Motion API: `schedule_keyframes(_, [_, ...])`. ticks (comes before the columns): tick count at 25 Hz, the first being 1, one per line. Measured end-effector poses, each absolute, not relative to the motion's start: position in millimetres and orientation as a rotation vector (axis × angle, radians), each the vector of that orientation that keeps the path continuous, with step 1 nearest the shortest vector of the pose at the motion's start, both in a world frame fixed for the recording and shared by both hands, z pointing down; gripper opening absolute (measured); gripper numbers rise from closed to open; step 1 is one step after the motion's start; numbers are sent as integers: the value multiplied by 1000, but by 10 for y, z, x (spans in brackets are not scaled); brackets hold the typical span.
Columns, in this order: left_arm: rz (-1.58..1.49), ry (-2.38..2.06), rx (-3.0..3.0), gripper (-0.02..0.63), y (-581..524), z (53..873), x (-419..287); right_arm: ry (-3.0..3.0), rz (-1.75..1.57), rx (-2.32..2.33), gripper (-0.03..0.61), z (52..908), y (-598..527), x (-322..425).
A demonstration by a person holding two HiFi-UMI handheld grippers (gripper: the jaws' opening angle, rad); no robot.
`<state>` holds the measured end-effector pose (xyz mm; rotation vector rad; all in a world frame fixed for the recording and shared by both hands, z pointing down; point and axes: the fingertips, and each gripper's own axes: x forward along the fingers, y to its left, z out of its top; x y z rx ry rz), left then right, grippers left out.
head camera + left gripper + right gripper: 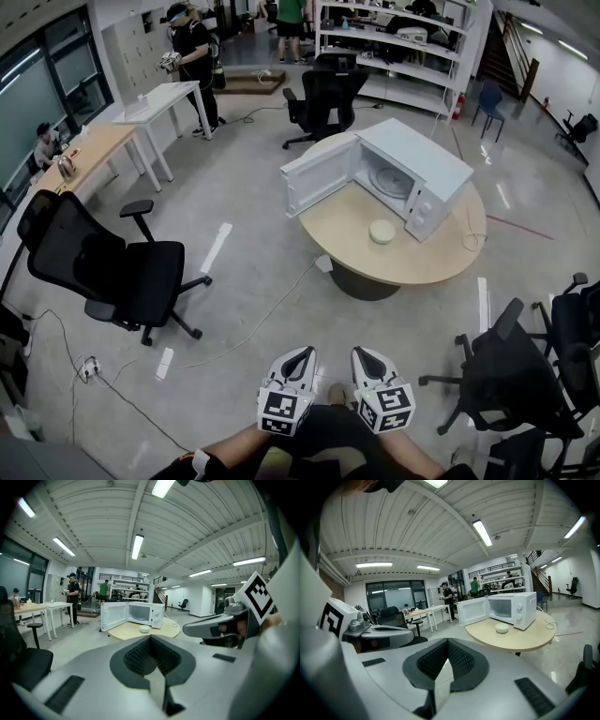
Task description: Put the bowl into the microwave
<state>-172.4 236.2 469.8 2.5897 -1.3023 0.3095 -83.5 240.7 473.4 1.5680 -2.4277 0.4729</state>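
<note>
a small white bowl (pixel 382 232) sits upright beside the open white microwave (pixel 412 175).

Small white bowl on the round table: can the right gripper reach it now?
Probably not yet. The right gripper sits close to the person's body, a stretch of grey floor away from the small white bowl; nothing blocks the way.

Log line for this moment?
bowl: on table, outside microwave | microwave door: open | left gripper: jaws shut, empty | right gripper: jaws shut, empty

One bowl (pixel 382 232), one microwave (pixel 417 173), one round table (pixel 412 264), and two claws: left claw (pixel 301 354), right claw (pixel 365 355).
</note>
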Motion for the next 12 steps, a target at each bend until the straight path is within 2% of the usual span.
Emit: schedule_keyframes(12, [358, -1371, 2584, 46, 1887, 4661, -1160, -2488, 470, 1520, 15, 4706, 1884, -296])
